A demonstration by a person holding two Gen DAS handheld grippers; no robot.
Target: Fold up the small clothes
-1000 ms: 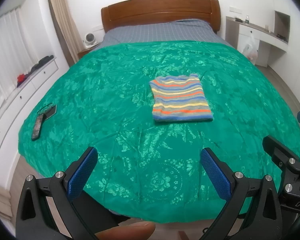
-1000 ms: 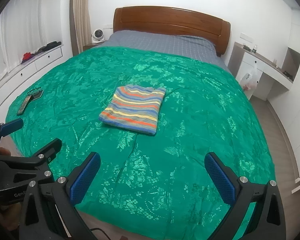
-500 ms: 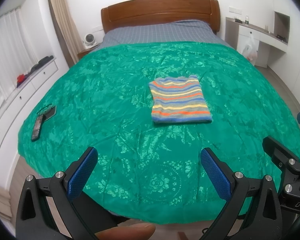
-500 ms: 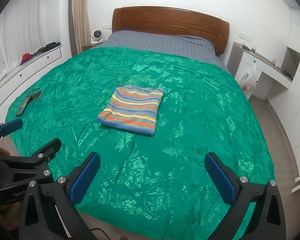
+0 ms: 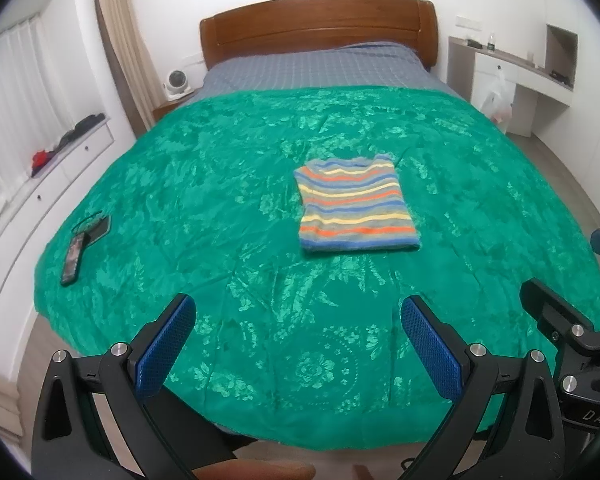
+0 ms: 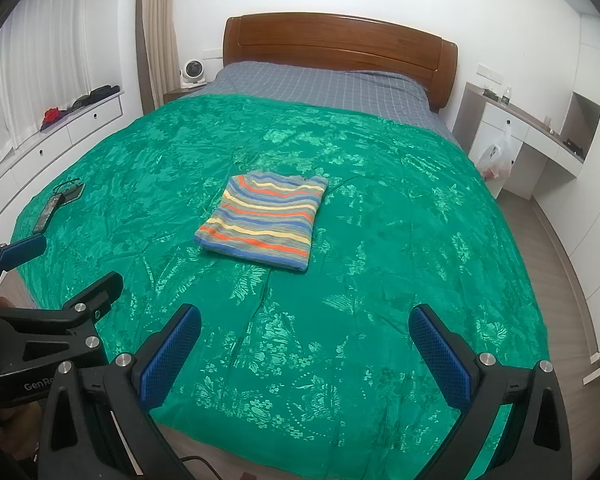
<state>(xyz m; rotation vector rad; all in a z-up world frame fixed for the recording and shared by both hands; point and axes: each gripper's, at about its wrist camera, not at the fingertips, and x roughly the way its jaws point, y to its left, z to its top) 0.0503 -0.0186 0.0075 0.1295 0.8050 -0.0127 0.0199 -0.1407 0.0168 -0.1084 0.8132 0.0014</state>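
Note:
A striped garment (image 5: 356,204) in blue, orange, yellow and grey lies folded into a neat rectangle on the green bedspread (image 5: 228,184), near the middle of the bed; it also shows in the right wrist view (image 6: 266,216). My left gripper (image 5: 298,316) is open and empty, held back above the foot of the bed, well short of the garment. My right gripper (image 6: 304,324) is open and empty too, also over the foot of the bed. Each gripper shows at the edge of the other's view.
A remote control (image 5: 73,260) and a dark phone-like item (image 5: 96,229) lie near the bed's left edge. White drawers (image 5: 60,168) run along the left wall, a white desk (image 5: 516,76) stands at the right, and a wooden headboard (image 5: 320,24) is at the far end.
Both grippers have drifted back very slightly from the bed; the garment lies unmoved. Both grippers stay open.

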